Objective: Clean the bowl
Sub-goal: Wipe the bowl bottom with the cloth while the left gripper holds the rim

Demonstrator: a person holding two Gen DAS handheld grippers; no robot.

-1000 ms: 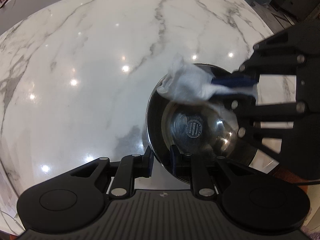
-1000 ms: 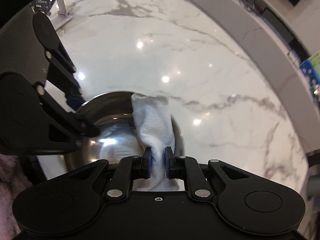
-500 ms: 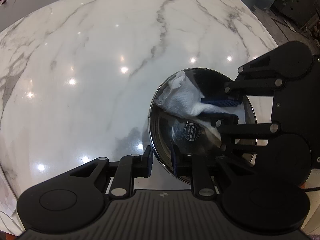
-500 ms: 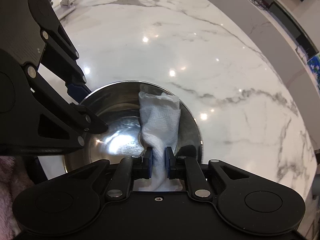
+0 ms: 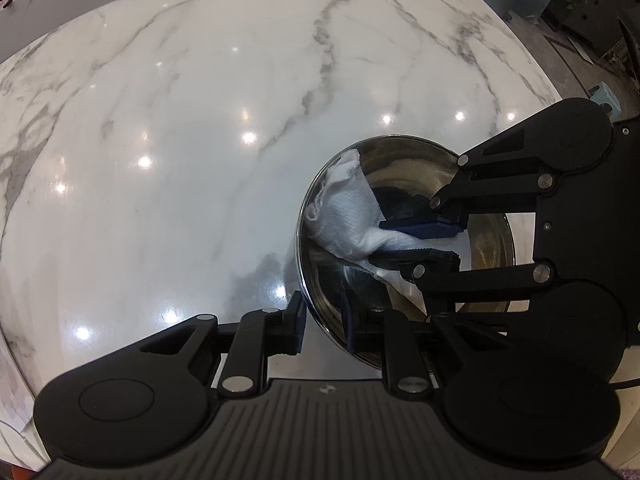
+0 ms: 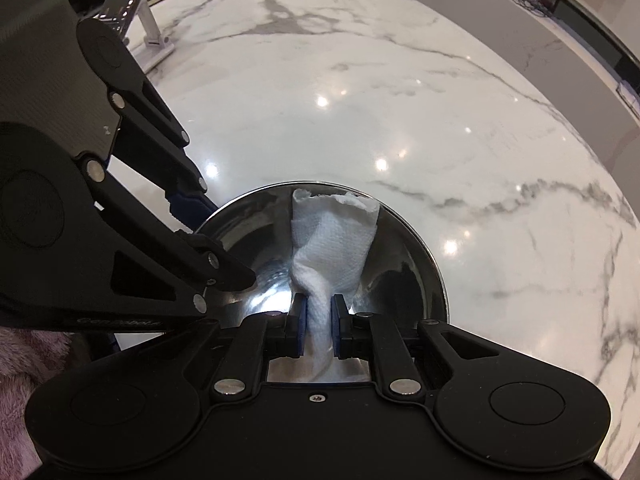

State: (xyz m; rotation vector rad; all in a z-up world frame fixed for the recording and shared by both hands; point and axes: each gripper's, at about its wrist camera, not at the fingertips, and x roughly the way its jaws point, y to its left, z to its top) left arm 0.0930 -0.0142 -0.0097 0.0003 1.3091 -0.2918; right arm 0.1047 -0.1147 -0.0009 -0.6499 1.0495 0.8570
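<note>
Bowl (image 5: 404,160) on glossy marble tabletop (image 5: 200,120)

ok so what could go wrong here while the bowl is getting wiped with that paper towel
The left gripper pinches only the steel bowl by its thin rim, so wiping pressure could twist it loose. The paper towel, bunched in the right gripper, may tear or slip out.

1. Faint raised lettering runs along the lower edge of the left gripper (image 6: 188,216) in the right wrist view; it looks like "GenRobot.AI", though only partly legible.
2. Nothing else carries readable text, numbers or signs.
</note>
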